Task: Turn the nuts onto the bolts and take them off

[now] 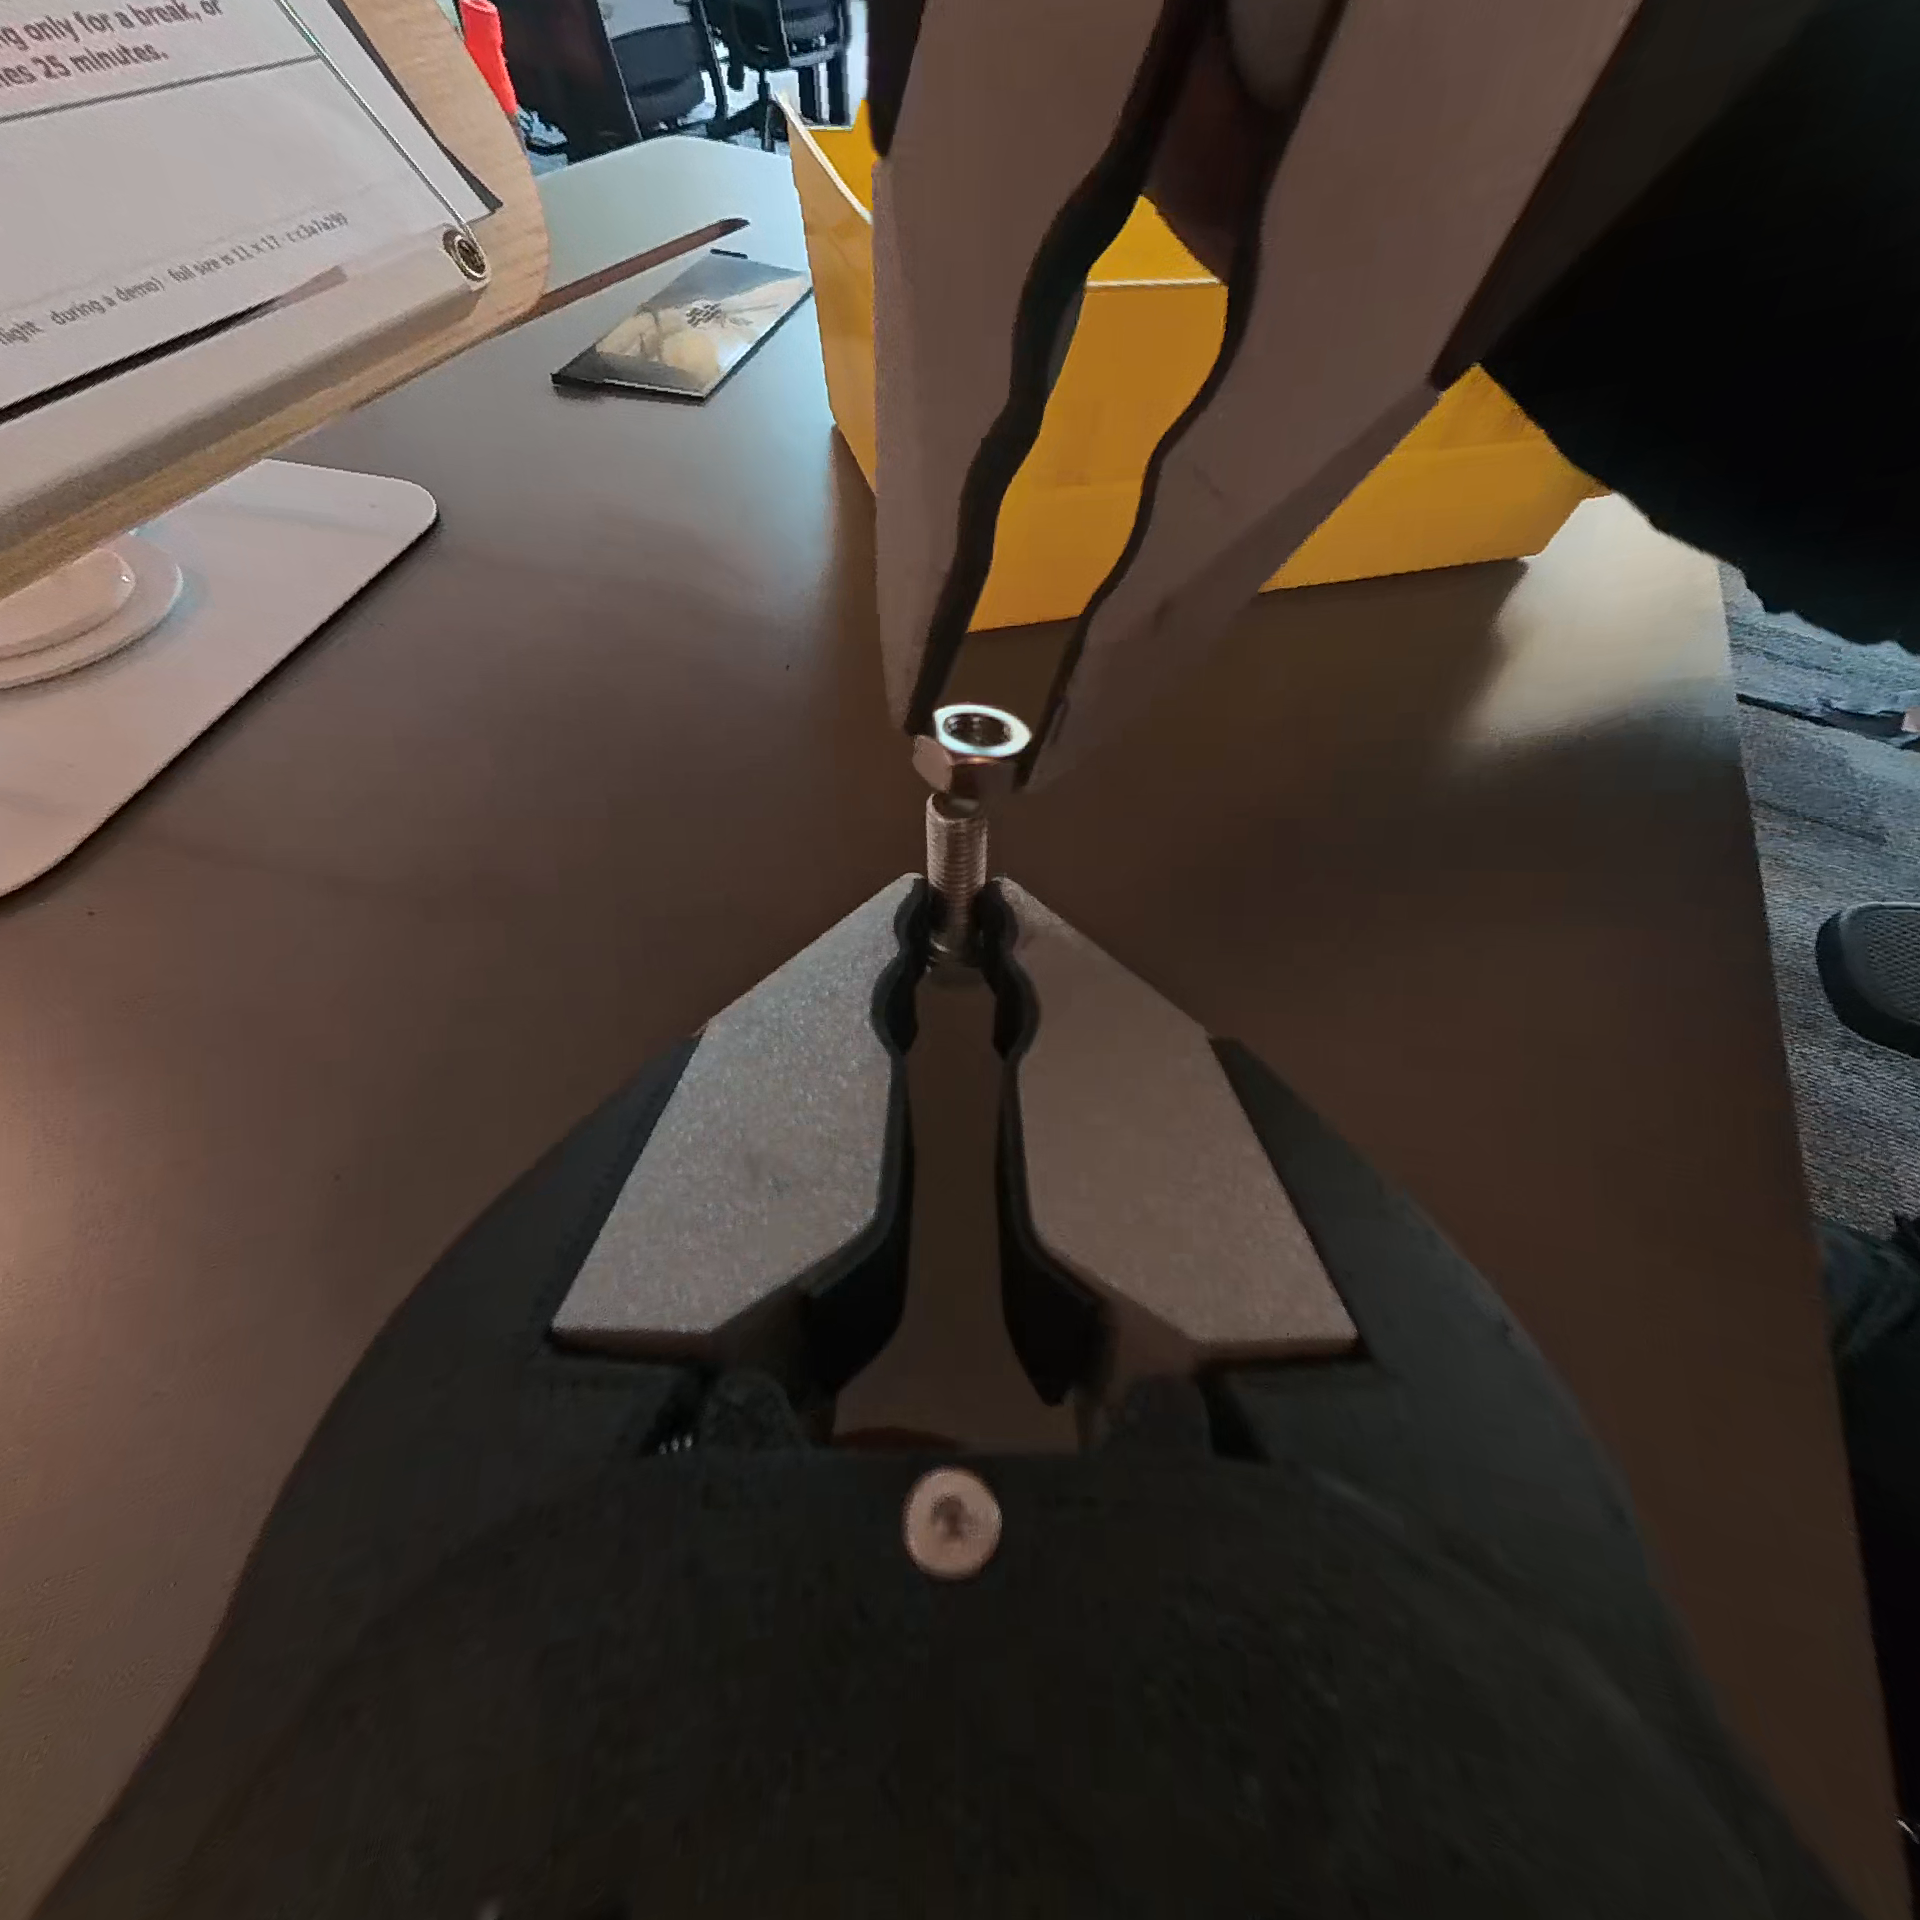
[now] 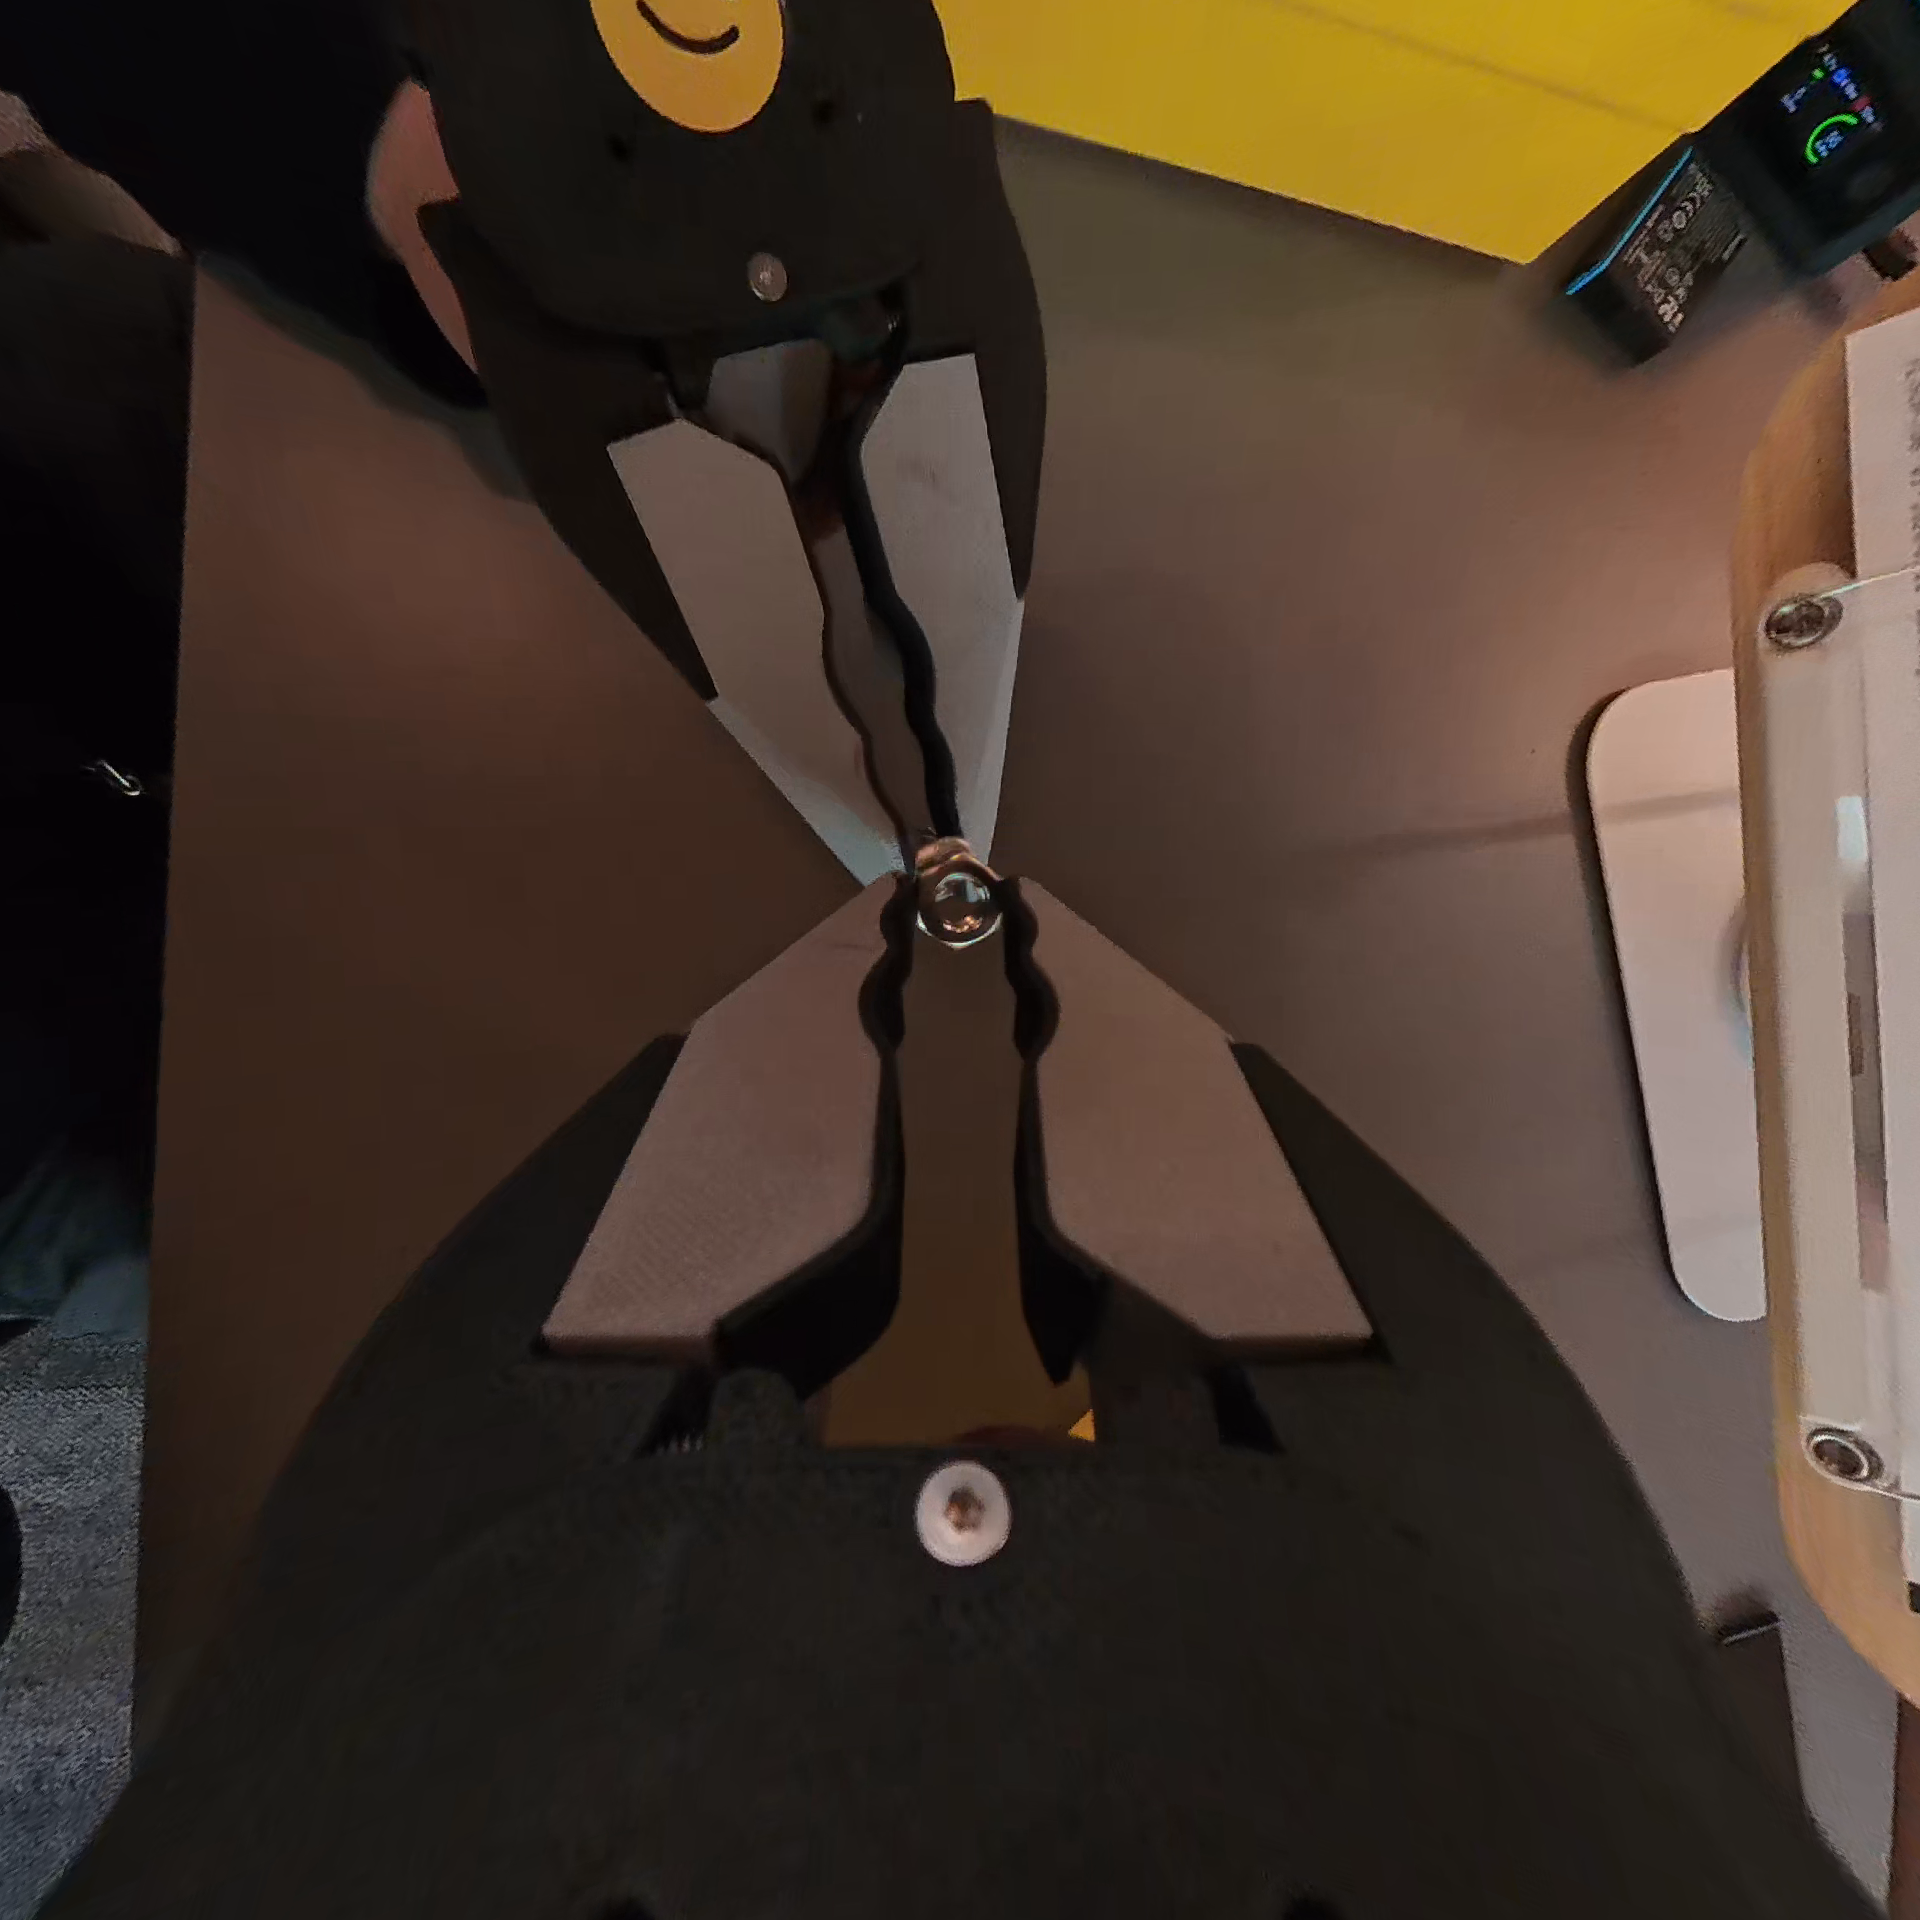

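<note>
Left tongs [image 1: 951, 914] clamp the bolt [image 1: 948, 868] upright, thread exposed; right tongs [image 1: 977, 743] pinch the nut [image 1: 971, 753] just above its tip, lining up to start threading.

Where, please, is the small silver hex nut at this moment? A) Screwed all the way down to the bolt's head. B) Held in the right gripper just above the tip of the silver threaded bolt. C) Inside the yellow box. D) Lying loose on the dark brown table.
B: the small silver hex nut is pinched in the right gripper, over the tip of the silver threaded bolt held upright by the left gripper.
</note>
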Available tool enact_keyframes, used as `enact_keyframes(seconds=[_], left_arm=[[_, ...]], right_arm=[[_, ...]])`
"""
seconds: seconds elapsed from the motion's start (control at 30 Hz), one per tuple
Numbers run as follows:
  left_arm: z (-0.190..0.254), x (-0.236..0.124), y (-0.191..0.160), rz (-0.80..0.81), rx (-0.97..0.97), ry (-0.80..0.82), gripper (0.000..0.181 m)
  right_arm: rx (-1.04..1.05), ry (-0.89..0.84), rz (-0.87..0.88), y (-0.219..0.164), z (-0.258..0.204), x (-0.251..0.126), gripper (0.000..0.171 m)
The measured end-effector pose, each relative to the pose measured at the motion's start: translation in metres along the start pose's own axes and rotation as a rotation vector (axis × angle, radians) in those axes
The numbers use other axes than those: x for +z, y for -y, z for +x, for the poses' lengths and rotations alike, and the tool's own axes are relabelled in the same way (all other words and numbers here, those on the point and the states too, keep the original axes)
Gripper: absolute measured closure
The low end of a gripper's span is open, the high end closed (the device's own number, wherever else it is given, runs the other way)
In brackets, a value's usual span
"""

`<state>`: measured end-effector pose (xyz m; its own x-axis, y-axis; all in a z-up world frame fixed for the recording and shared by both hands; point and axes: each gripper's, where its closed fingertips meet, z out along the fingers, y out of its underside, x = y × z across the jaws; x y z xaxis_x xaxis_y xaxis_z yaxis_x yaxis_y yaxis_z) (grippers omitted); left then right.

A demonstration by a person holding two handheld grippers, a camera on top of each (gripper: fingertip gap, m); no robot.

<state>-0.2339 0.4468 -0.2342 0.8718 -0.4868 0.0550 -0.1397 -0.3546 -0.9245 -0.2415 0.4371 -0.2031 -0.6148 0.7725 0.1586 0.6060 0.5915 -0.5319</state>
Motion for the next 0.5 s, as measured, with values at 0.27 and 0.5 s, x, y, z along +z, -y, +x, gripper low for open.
enact_keyframes(seconds=[0.27,0.5], left_arm=[[-0.0017,-0.0001,0.0006,0.002,0.008,0.019,0.173],[-0.0011,0.0007,0.0003,-0.003,0.036,0.038,0.174]], right_arm=[[-0.005,0.02,-0.051,0.0037,0.0005,0.002,0.156],[0.013,0.038,-0.065,0.0032,0.0007,0.0048,0.156]])
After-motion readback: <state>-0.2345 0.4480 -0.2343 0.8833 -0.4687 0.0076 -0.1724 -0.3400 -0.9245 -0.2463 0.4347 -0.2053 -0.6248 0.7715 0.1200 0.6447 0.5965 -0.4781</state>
